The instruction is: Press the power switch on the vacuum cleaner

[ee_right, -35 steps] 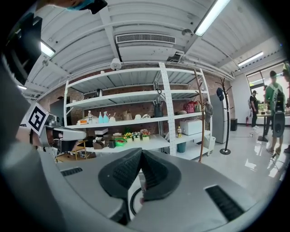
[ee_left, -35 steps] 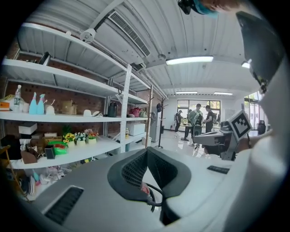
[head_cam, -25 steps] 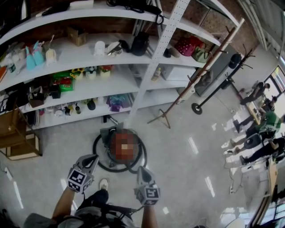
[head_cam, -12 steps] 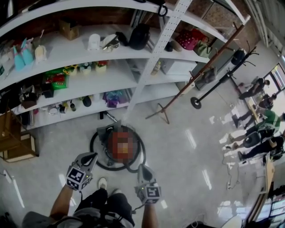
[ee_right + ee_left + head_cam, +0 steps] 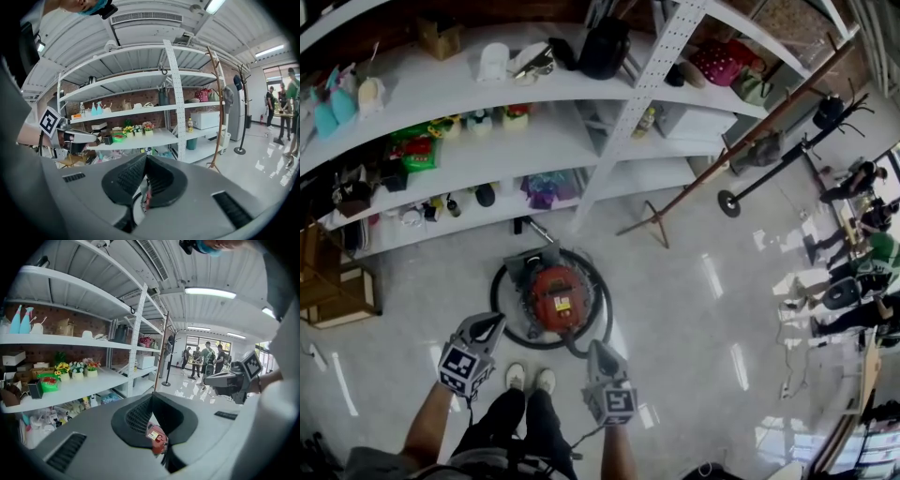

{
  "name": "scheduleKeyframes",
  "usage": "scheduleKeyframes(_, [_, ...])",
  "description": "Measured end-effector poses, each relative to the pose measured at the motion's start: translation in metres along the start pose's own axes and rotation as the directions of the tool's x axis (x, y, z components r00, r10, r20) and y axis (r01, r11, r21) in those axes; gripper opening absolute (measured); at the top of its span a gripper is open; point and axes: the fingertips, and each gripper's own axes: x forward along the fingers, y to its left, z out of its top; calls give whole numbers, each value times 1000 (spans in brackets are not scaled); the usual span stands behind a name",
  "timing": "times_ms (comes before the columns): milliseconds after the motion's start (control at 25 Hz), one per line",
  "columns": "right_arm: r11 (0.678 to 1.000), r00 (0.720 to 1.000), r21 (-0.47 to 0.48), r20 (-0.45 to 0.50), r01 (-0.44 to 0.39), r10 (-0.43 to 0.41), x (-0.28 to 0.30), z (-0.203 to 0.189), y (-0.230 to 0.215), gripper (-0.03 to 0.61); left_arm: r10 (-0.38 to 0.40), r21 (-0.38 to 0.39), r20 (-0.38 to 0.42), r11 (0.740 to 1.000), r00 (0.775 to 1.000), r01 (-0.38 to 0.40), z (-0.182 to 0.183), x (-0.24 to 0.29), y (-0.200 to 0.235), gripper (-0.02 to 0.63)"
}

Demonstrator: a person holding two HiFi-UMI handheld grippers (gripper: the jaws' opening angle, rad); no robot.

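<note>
Near the person's feet, both forearms reach forward — left gripper (image 5: 490,325) and right gripper (image 5: 595,350), jaws together and empty — just short of the red vacuum cleaner (image 5: 558,298), ringed by its black hose (image 5: 496,296).

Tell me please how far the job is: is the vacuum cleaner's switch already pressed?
Done: the person stands at the red vacuum cleaner on the floor. In hand: left gripper and right gripper, both shut and empty, point toward it, touching nothing. Left: reach down and press the switch.

Left gripper (image 5: 491,325) and right gripper (image 5: 598,350) side by side, jaws together, empty
</note>
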Motion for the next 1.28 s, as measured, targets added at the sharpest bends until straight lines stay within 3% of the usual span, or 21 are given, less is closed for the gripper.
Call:
scheduleKeyframes(480, [997, 995, 16, -54, -79, 80, 53, -59, -28, 9, -5, -27, -75, 1000, 997, 3, -62, 53, 2, 9])
scheduleKeyframes(1280, [991, 984, 54, -121, -125, 130, 112, -163, -52, 9, 7, -43, -125, 999, 992, -12, -155, 100, 8, 9])
